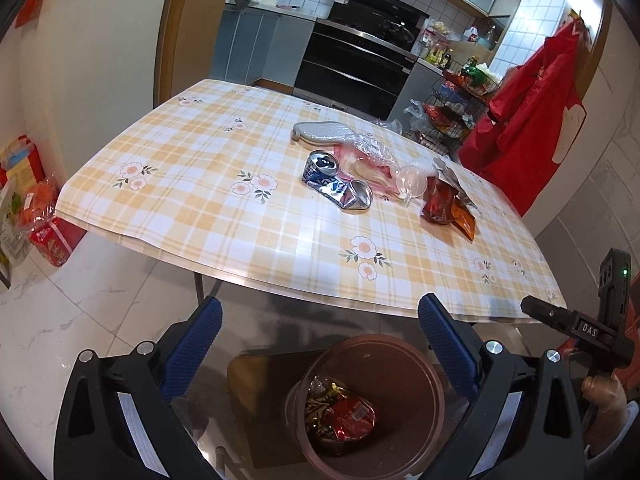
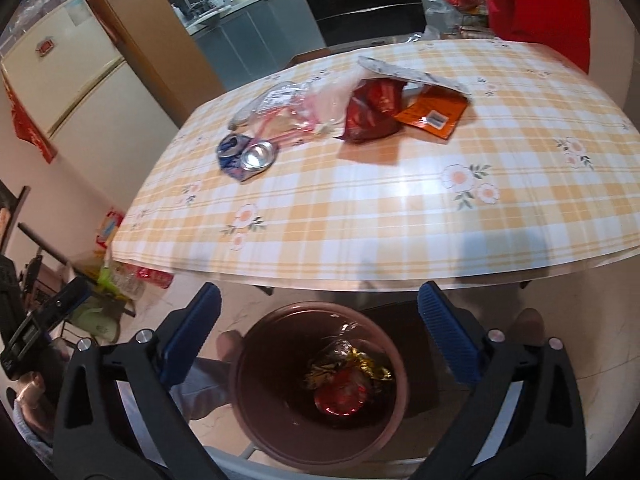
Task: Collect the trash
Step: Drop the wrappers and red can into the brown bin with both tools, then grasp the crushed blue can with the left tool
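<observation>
Where plaid tablecloth (image 1: 208, 184) ends, perhaps marble floor (image 1: 80, 312).

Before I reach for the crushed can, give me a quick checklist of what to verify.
1. Left gripper open, nothing between its fingers: ok.
2. Right gripper open, nothing between its fingers: ok.
3. Brown bin below both grippers, mouth unobstructed, wrappers at the bottom: ok.
4. Crushed can on the tablecloth, nothing lying on top of it: ok.
5. Table cleared: not ok; the can, clear plastic packaging and red snack bags remain.
6. Can empty of liquid: cannot tell.
</observation>
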`<action>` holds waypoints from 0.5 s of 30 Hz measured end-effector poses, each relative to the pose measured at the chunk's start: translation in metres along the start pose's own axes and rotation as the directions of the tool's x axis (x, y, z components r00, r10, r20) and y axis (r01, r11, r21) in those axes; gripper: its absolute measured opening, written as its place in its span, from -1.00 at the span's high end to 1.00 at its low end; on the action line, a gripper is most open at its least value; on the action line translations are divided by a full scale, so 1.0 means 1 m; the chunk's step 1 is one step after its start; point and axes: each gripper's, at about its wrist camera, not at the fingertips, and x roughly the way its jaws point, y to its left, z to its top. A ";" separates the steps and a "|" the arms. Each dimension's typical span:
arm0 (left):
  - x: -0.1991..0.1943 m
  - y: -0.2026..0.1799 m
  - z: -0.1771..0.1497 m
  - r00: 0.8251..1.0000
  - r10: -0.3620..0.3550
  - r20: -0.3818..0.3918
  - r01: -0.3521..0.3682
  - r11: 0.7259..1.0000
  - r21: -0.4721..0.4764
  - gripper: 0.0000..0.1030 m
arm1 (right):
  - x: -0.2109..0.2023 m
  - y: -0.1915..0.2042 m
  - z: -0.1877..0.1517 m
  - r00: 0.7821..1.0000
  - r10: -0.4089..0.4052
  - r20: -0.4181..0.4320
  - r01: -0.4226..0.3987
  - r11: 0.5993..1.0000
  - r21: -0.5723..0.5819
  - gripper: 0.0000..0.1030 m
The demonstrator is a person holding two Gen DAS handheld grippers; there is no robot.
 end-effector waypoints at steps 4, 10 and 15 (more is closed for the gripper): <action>0.008 -0.005 -0.005 1.000 0.005 -0.024 -0.005 1.000 0.028 -0.87 | 0.005 -0.013 -0.002 1.000 -0.031 0.003 0.031 0.999 0.025 -0.89; 0.026 -0.007 -0.006 0.998 0.022 -0.063 -0.020 0.999 0.037 -0.87 | 0.013 -0.034 -0.002 0.996 -0.092 0.004 0.092 0.995 0.049 -0.89; 0.042 -0.010 -0.001 0.996 0.042 -0.080 -0.037 0.998 0.060 -0.87 | 0.022 -0.051 -0.002 0.984 -0.180 -0.007 0.180 0.983 0.045 -0.89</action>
